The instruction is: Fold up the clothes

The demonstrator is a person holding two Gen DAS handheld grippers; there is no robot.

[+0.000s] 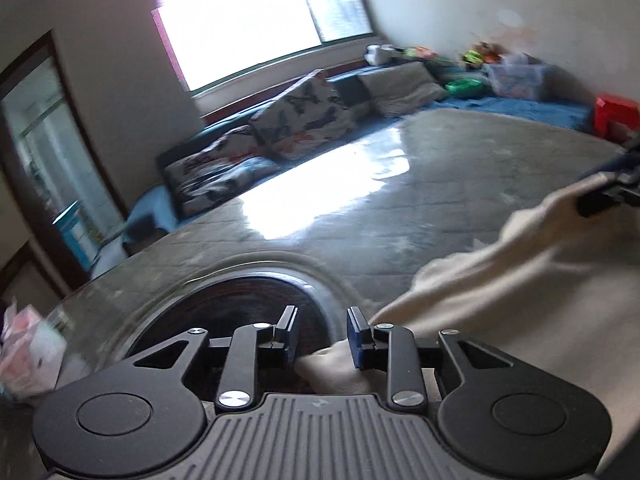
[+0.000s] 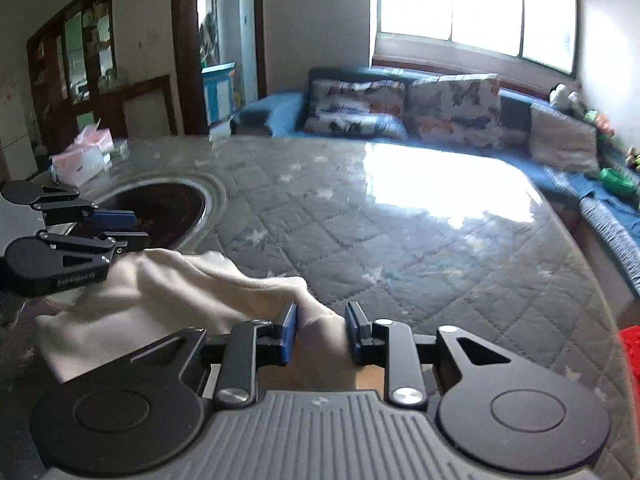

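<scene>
A cream garment (image 1: pixel 520 280) lies on the quilted grey table cover (image 1: pixel 360 208). My left gripper (image 1: pixel 322 332) is open, with a corner of the garment lying between its fingers near their base. In the right wrist view the garment (image 2: pixel 160 292) stretches from my left gripper (image 2: pixel 128 228), seen at the left edge, to my right gripper (image 2: pixel 322 328). My right gripper is open and a fold of the cloth sits between its blue pads. My right gripper also shows at the far right of the left wrist view (image 1: pixel 608 192), at the garment's far end.
A dark round inset (image 2: pixel 168 208) sits in the table under the clear cover. A pink tissue pack (image 2: pixel 84 152) lies at the table's far left. A blue sofa with patterned cushions (image 2: pixel 400 108) and toys runs behind. A red box (image 1: pixel 616 116) stands at the right.
</scene>
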